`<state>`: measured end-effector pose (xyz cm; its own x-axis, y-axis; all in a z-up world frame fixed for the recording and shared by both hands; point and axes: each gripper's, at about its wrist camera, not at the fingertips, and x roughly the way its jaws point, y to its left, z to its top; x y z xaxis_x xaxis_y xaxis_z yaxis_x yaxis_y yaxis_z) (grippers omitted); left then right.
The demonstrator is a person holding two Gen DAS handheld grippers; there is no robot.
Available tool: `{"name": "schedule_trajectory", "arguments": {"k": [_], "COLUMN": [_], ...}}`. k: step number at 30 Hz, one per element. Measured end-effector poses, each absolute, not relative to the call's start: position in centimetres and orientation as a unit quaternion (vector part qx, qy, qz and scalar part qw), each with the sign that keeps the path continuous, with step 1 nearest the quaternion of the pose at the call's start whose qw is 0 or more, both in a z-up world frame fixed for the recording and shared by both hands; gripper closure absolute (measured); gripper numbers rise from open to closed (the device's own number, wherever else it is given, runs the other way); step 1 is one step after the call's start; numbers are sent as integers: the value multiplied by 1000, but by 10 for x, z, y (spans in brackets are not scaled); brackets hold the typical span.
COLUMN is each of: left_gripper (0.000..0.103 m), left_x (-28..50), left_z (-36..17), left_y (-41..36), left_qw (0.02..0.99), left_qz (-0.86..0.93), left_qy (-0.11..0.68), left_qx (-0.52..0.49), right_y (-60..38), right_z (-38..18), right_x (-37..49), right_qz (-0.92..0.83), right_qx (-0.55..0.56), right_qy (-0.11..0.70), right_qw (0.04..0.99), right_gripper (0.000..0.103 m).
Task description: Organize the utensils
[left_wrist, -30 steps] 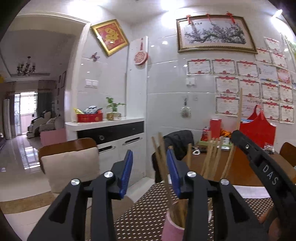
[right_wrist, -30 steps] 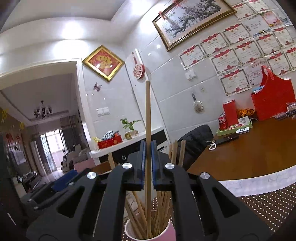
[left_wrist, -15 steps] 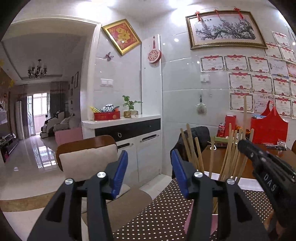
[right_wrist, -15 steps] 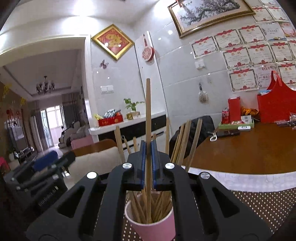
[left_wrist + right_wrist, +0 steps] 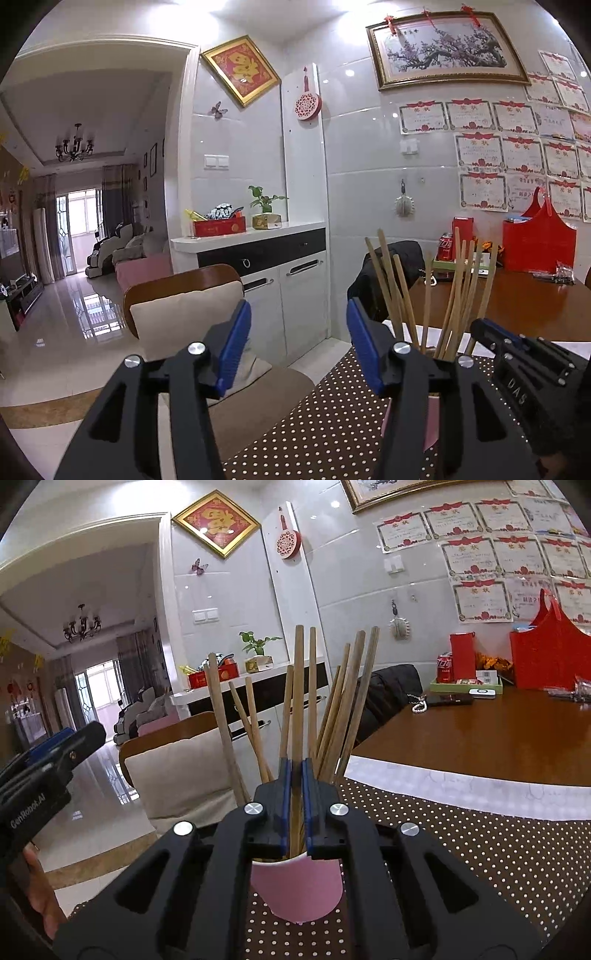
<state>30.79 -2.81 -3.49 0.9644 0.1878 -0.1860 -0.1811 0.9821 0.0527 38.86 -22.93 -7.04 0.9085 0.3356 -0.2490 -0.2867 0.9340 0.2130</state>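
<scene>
— What's the room like?
— A tiled dining room: a wooden tabletop (image 5: 480,738) fills the right side of the right wrist view, with a brown polka-dot mat (image 5: 498,856) laid on its near part. A framed blossom painting (image 5: 447,48) hangs at the upper right of the left wrist view, and a white sideboard (image 5: 258,258) stands at centre, behind a cushioned chair (image 5: 184,306).

— Where are the utensils?
— A bundle of wooden chopsticks (image 5: 347,701) stands fanned out in a pink cup (image 5: 299,890), which sits on the mat at lower centre of the right wrist view. In the left wrist view the cup is mostly hidden behind that gripper's own finger.

— And the right gripper (image 5: 295,775)?
— Its blue-padded fingers (image 5: 284,797) are clenched on a single chopstick (image 5: 297,686) that rises upright at centre frame, its lower end reaching down into the cup among the others.

— The left gripper (image 5: 297,343)?
— Its fingers (image 5: 232,347) are spread wide with nothing between them. It sits to the left of the cup; in the right wrist view it shows at the left edge of the frame.
</scene>
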Motion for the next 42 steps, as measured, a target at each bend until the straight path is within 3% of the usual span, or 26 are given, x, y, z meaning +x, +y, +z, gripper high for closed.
{"name": "schedule_trajectory", "arguments": {"k": [5, 7, 9, 18, 33, 42], "left_gripper": [46, 45, 45, 41, 32, 27], "left_x": [301, 296, 291, 254, 147, 77], "left_z": [-35, -35, -34, -25, -5, 13], "left_y": [-25, -26, -26, -23, -9, -9], "left_qw": [990, 990, 990, 991, 994, 995], "left_qz": [89, 88, 85, 68, 55, 49], "left_qy": [106, 110, 111, 118, 95, 71], "left_qx": [11, 14, 16, 12, 13, 48], "right_y": [-232, -235, -237, -243, -225, -212], "right_z": [-67, -63, -58, -37, -11, -3], "right_x": [382, 379, 370, 328, 204, 139], "right_qz": [147, 142, 141, 138, 124, 104], "right_qx": [96, 98, 101, 104, 49, 42], "right_qy": [146, 143, 134, 119, 111, 92], "right_qw": [974, 975, 976, 978, 985, 989], "right_gripper": [95, 85, 44, 43, 16, 9]}}
